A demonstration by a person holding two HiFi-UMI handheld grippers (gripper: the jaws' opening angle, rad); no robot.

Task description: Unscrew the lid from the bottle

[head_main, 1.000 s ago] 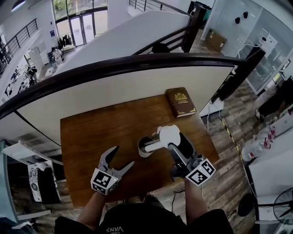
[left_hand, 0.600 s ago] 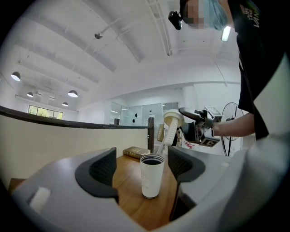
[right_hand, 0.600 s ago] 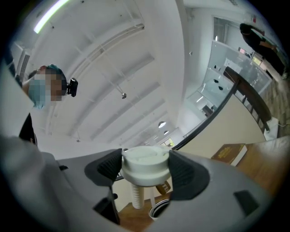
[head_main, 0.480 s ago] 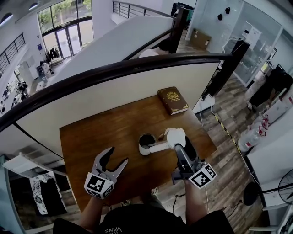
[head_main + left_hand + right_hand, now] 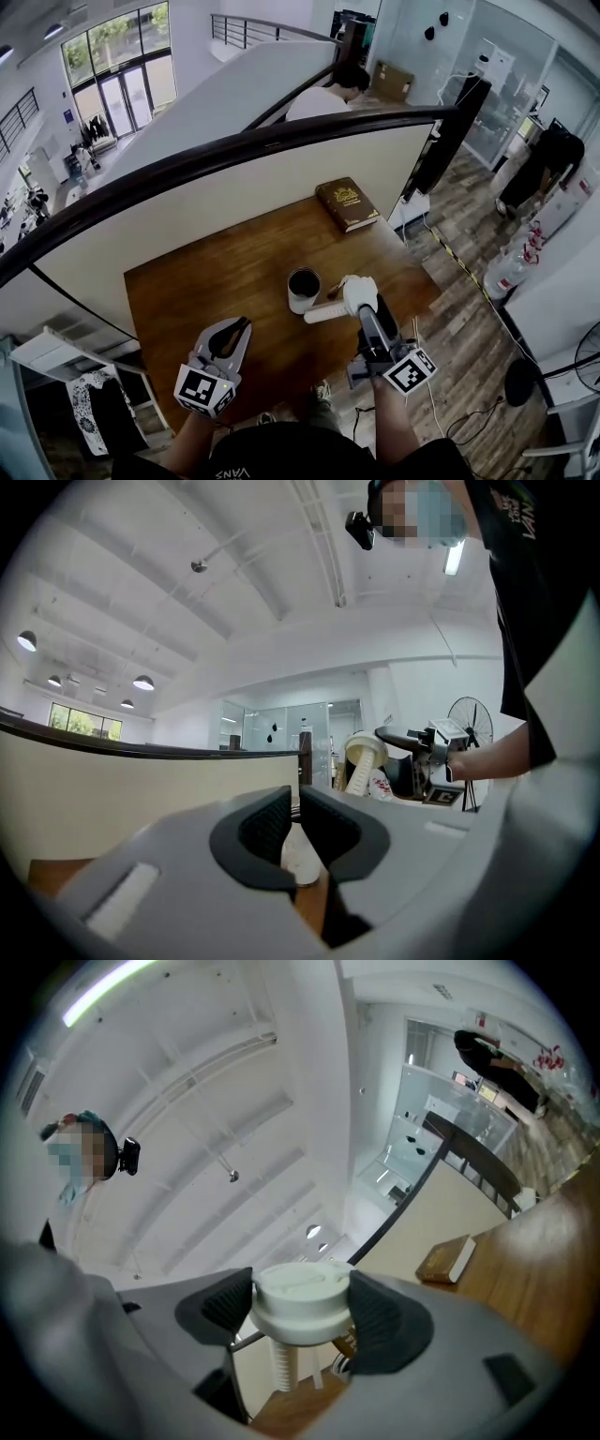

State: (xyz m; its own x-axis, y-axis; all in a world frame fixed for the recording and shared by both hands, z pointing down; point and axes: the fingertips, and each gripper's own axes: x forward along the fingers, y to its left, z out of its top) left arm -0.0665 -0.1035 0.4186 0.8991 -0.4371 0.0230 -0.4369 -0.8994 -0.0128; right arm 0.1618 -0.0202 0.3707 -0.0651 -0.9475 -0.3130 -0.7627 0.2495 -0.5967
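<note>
Nearest, at seven o'clock of the table [image 5: 178, 281]: left gripper [image 5: 238, 326], jaws closing and all but together, nothing between them, well apart from everything else.

At five o'clock: right gripper [image 5: 364, 302], clamped on the lid [image 5: 357, 288] across its round cap, one pad on each side. White, smooth, with a stepped flange under the cap and a long ribbed stem sticking out towards nine o'clock, its end just beside the foot of the bottle [image 5: 303, 290]. Off the mouth, so unscrewing apparently done.

Probably light and stiff, being hard plastic; likely slick on the flat top, so best taken by the sides of the cap, as here, not by the thin stem, which looks the weakest part and apt to snag on the rim.

Just past it, near the table's middle: the bottle, upright, short, pale outside, dark inside, mouth open. Presumably light and easy to tip; better held round the body, low down.

Farthest, at one o'clock: a brown book [image 5: 346, 203] lying flat.
</note>
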